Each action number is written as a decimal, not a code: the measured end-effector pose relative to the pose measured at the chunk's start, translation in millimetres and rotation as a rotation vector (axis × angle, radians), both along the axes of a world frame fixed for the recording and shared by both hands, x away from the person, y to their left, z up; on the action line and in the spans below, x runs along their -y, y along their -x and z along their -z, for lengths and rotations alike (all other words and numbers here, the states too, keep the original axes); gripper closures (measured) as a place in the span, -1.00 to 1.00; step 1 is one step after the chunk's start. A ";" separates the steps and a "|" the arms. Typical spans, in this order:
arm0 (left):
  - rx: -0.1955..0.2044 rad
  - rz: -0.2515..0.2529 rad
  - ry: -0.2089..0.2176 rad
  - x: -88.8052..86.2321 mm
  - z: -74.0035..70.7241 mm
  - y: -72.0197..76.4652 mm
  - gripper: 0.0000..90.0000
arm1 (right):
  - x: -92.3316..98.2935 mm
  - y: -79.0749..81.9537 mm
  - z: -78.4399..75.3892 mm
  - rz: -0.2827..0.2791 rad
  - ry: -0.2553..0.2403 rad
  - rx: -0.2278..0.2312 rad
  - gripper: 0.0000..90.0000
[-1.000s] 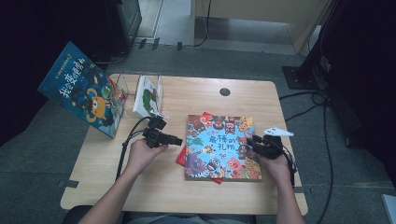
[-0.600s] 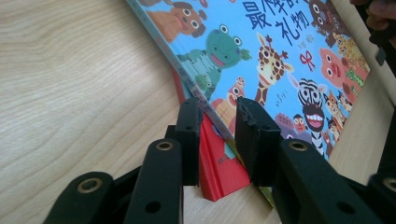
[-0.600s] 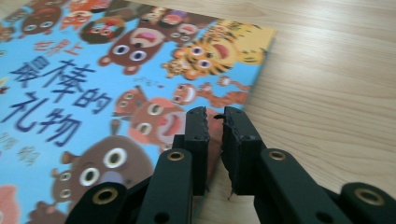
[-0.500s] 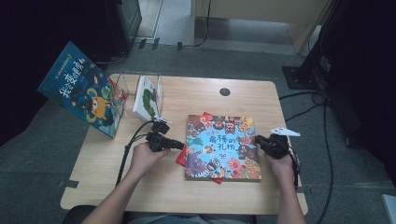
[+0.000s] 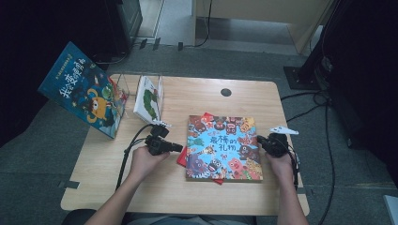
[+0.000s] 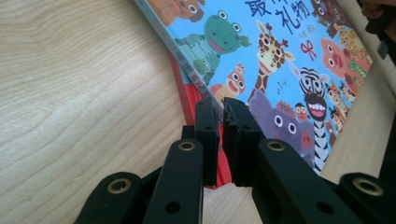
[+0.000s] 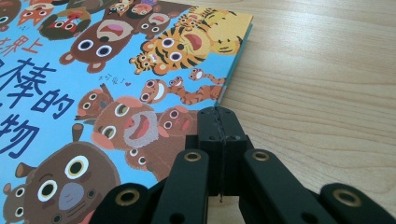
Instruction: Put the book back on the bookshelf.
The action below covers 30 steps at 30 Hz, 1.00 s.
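Colourful animal picture book [image 5: 223, 147] lies flat, cover up, on a red book [image 5: 182, 158].

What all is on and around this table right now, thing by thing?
Animal picture book: one, blue, flat at table centre.
Red book: one, under it, edge showing.
Monster book: one, dark blue, propped at the table's left corner.
White book: one, upright, back left.
Clear stand: one, back left.
Table: one, light wood.
Left gripper: black, shut at the blue book's left edge.
Right gripper: black, shut at its right edge.
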<state>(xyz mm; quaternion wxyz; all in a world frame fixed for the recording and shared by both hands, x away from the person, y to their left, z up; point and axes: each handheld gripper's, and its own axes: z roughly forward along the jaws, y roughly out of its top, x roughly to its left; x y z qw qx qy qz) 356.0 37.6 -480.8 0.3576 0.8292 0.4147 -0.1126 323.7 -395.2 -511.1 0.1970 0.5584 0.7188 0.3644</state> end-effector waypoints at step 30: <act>-0.031 -0.029 -0.028 -16.0 10.2 17.4 0.99 | -40.1 -28.1 -0.4 -0.112 0.012 0.007 1.00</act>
